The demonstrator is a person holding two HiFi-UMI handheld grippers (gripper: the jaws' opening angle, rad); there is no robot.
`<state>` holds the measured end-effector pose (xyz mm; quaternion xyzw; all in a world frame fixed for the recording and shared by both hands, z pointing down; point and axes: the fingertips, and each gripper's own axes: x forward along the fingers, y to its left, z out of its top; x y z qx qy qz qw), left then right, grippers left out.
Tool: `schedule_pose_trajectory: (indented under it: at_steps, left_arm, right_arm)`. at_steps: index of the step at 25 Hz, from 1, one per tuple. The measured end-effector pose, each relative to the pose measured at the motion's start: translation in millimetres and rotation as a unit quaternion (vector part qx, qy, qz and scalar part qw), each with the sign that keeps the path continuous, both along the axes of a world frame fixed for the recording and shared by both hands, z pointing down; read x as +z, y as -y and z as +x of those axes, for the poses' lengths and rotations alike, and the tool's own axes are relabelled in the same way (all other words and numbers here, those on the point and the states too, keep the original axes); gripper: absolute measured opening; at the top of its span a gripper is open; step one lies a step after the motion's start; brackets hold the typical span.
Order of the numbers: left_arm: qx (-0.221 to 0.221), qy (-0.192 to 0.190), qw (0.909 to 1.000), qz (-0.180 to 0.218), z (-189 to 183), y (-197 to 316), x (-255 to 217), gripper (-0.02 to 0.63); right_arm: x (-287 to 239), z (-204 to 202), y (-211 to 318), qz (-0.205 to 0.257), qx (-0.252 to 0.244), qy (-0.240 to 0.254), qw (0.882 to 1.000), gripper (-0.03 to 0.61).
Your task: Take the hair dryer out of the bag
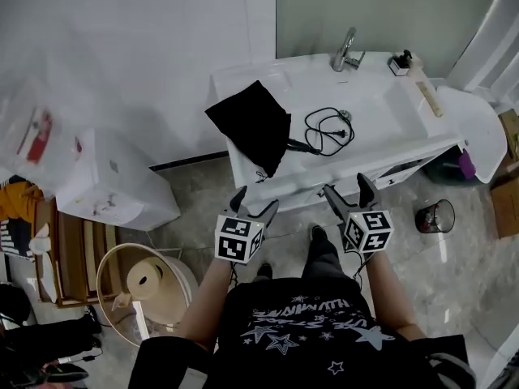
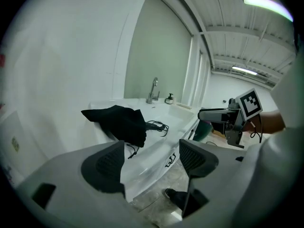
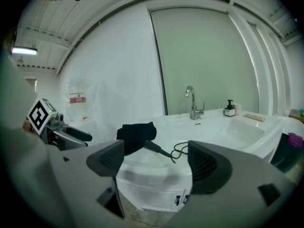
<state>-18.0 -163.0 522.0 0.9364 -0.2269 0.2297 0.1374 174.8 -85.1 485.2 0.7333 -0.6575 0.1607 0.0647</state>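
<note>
A: Is the dryer out?
B: Not yet. It's seemingly lying inside the bag on the counter, cord trailing out. I'm holding my left gripper and right gripper spread, empty, short of it.

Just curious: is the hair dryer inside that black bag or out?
Inside: the black bag covers it; only the cord trails out onto the sink counter.

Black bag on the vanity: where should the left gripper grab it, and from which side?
Likely the left, closed end of the bag, from the front-left, with the open, empty left gripper. The cord leaves on the right, so the mouth faces there; holding the opposite end keeps it free. The fabric lies slack on the counter: pinch a raised fold.
</note>
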Motion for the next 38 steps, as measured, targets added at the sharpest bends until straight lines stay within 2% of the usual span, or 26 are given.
schedule_pose_trajectory:
  at_steps: [2,4,11,17,23,28,31,35,38]
  left_arm:
    - [-0.033,0.014,0.9993,0.008,8.6,12.0,1.4,0.371]
    - [-0.066,0.032,0.9972,0.016,15.8,20.6,6.5,0.342]
    - [-0.160,0.074,0.9844,0.002,38.2,35.6,22.5,0.340]
    - [-0.219,0.100,0.9706,0.002,47.5,51.0,37.1,0.271]
    - [-0.257,0.133,0.9569,-0.027,52.5,59.4,62.1,0.267]
    - [-0.278,0.156,0.9473,-0.027,52.5,71.6,77.2,0.265]
    - [-0.291,0.174,0.9407,-0.020,51.8,76.1,81.1,0.225]
    - [-0.312,0.196,0.9297,-0.011,47.6,79.5,82.1,0.123]
    - [-0.315,0.204,0.9269,0.000,45.5,81.4,79.8,0.049]
  right_arm:
    - [0.3,16.4,18.6,-0.003,-0.025,-0.010,1.000,0.398]
    - [2.7,29.9,35.3,-0.009,-0.056,-0.017,0.998,0.383]
    - [16.0,60.3,96.3,-0.020,-0.161,-0.002,0.987,0.360]
    - [30.0,58.2,126.7,-0.027,-0.230,0.007,0.973,0.350]
    - [38.4,56.2,145.7,-0.035,-0.286,0.008,0.958,0.345]
    - [43.7,60.0,152.8,-0.042,-0.313,0.011,0.949,0.344]
    - [48.6,65.0,151.5,-0.048,-0.321,0.015,0.946,0.342]
    - [54.7,68.5,150.2,-0.054,-0.332,0.014,0.942,0.337]
    - [59.7,66.9,147.6,-0.061,-0.335,0.013,0.940,0.337]
